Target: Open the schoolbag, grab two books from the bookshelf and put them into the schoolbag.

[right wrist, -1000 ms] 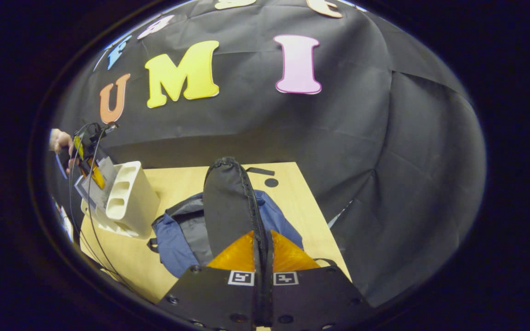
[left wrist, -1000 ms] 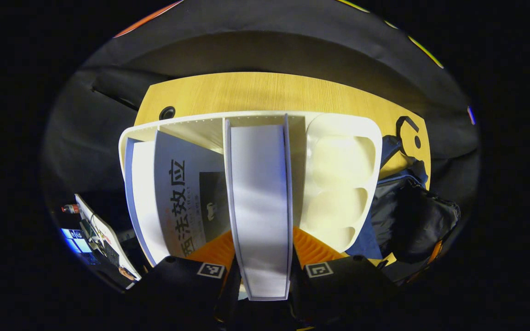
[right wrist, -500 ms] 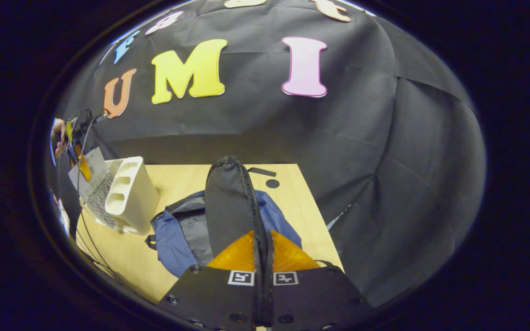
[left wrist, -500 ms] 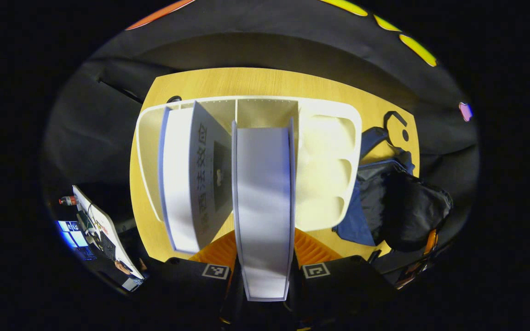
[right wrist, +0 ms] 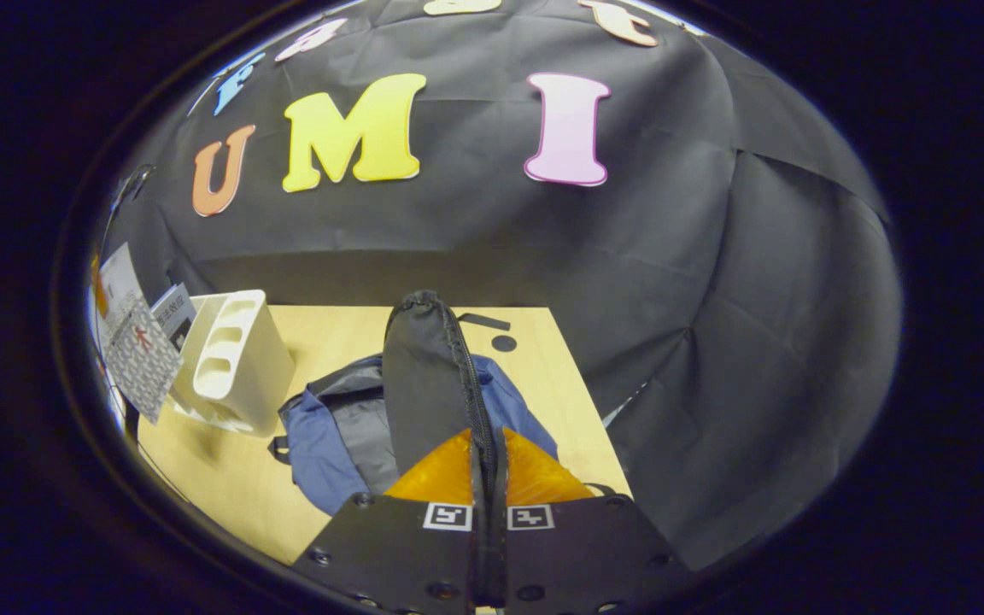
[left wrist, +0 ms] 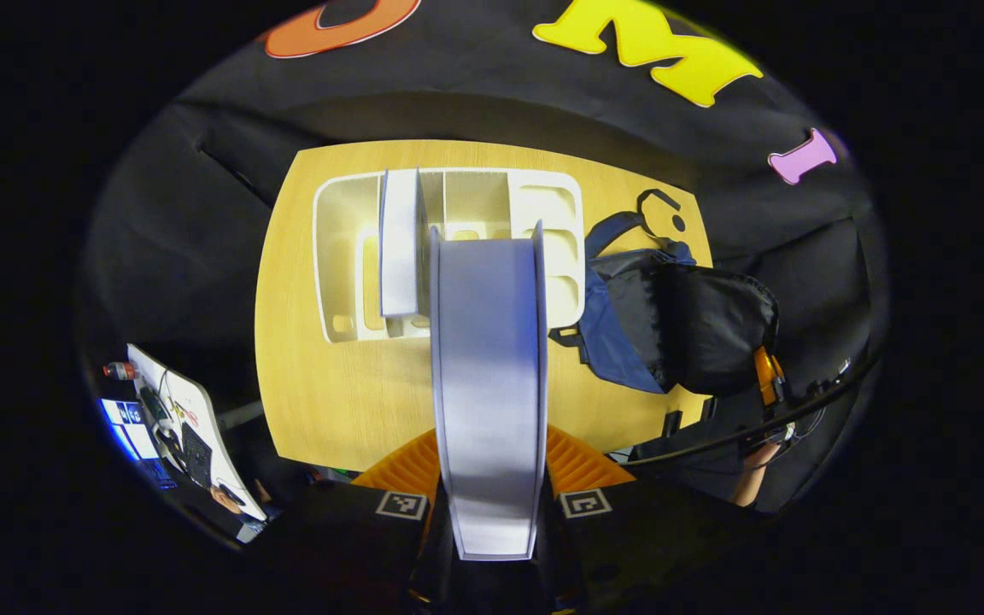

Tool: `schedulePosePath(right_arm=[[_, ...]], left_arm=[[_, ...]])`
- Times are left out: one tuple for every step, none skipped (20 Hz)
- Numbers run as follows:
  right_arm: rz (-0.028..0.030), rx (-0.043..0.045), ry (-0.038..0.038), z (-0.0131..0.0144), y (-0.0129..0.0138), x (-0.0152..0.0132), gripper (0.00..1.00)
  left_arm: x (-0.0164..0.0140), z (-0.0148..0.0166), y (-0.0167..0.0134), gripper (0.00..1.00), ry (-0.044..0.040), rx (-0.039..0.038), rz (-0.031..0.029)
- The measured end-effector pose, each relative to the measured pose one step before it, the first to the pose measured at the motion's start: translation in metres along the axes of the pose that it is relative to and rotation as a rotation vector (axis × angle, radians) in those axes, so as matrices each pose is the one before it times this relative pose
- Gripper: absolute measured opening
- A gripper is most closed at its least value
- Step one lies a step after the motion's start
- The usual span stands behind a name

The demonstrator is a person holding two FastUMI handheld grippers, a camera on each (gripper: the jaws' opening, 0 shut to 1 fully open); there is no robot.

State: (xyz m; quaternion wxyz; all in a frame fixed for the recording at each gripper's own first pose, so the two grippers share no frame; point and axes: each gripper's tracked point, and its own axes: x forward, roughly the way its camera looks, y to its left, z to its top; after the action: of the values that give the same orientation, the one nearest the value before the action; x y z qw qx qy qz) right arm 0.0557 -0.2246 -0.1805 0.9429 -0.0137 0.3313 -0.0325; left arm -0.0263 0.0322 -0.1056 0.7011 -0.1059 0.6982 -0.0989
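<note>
White-paged book (left wrist: 489,376), page edge up, is clamped between the fingers of the left gripper (left wrist: 492,504) above the wooden table (left wrist: 330,401), in front of the white bookshelf (left wrist: 338,256) where a second book (left wrist: 399,243) stands, while the blue-and-black schoolbag (right wrist: 347,427) beside the shelf is held up by its flap (right wrist: 424,384), pinched in the closed right gripper (right wrist: 489,478).

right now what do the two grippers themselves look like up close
Both are alike. The left gripper has a black body with two small square black-and-white tag markers and ribbed fingers. The right gripper has the same black plate, paired square markers and a row of screws along its edge.
</note>
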Motion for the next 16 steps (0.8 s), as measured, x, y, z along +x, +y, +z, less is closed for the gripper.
schedulePosePath(right_arm=[[-0.00005,-0.00258,0.00207,-0.00011,0.00124,-0.00001,0.00],[0.00050,-0.00276,0.00270,-0.00222,0.00081,-0.00029,0.00],[-0.00078,-0.00479,0.00190,0.00068,0.00183,-0.00075,0.00],[-0.00120,-0.00417,-0.00066,0.00025,0.00025,-0.00124,0.00],[-0.00213,-0.00434,0.00008,0.00113,0.00015,-0.00056,0.00],[-0.00098,-0.00389,-0.00012,-0.00062,0.00008,-0.00065,0.00],[-0.00045,-0.00416,0.00209,0.00030,0.00136,0.00042,0.00],[-0.00069,-0.00272,0.00284,-0.00126,-0.00019,0.00002,0.00],[-0.00574,0.00009,0.00243,0.00083,-0.00066,0.00074,0.00],[-0.00356,0.00408,0.00322,-0.00083,-0.00063,-0.00048,0.00],[-0.00309,0.00465,0.00067,0.00056,0.00029,0.00054,0.00],[-0.00136,0.00810,0.00283,-0.00156,0.00043,0.00155,0.00],[0.00400,0.01137,0.00370,-0.00056,0.00236,0.00035,0.00],[-0.00240,0.01096,0.00118,-0.00147,-0.00061,-0.00087,0.00],[-0.00112,0.01153,0.00015,-0.00030,-0.00028,0.00030,0.00],[0.00002,0.01311,-0.00098,-0.00046,0.00001,-0.00098,0.00]], left_arm=[[-0.00016,-0.00622,-0.00581,0.42,-0.00372,-0.02696,-0.03897],[0.00114,-0.00306,-0.00658,0.42,-0.00520,-0.03142,-0.04392],[0.00113,-0.00187,-0.00841,0.42,-0.00377,-0.02008,-0.04228],[0.00192,-0.00172,-0.00661,0.42,-0.00255,-0.00536,-0.03966],[0.00347,-0.00085,-0.00845,0.42,-0.00655,0.00212,-0.04176],[0.00303,0.00021,-0.01113,0.41,-0.00981,0.00805,-0.04483],[0.00490,-0.00042,-0.01427,0.42,-0.01596,0.01641,-0.04980],[0.00533,0.00277,-0.01443,0.41,-0.01997,0.01613,-0.05191],[0.00914,0.00097,-0.01247,0.42,-0.02321,0.01065,-0.05455],[0.00911,0.00182,-0.01501,0.42,-0.02419,0.00310,-0.05629],[0.01056,-0.00212,-0.01243,0.41,-0.01905,0.00355,-0.05295],[0.01327,-0.00061,-0.01079,0.42,-0.01304,0.00339,-0.04666],[0.01368,-0.00269,-0.00864,0.42,-0.01233,0.00428,-0.03772],[0.01565,-0.00257,-0.00556,0.42,-0.01363,0.00034,-0.02471],[0.01821,-0.00272,-0.00284,0.42,-0.01152,0.00499,-0.01386],[0.01761,-0.00363,-0.00018,0.42,-0.00725,0.00740,-0.00026]])
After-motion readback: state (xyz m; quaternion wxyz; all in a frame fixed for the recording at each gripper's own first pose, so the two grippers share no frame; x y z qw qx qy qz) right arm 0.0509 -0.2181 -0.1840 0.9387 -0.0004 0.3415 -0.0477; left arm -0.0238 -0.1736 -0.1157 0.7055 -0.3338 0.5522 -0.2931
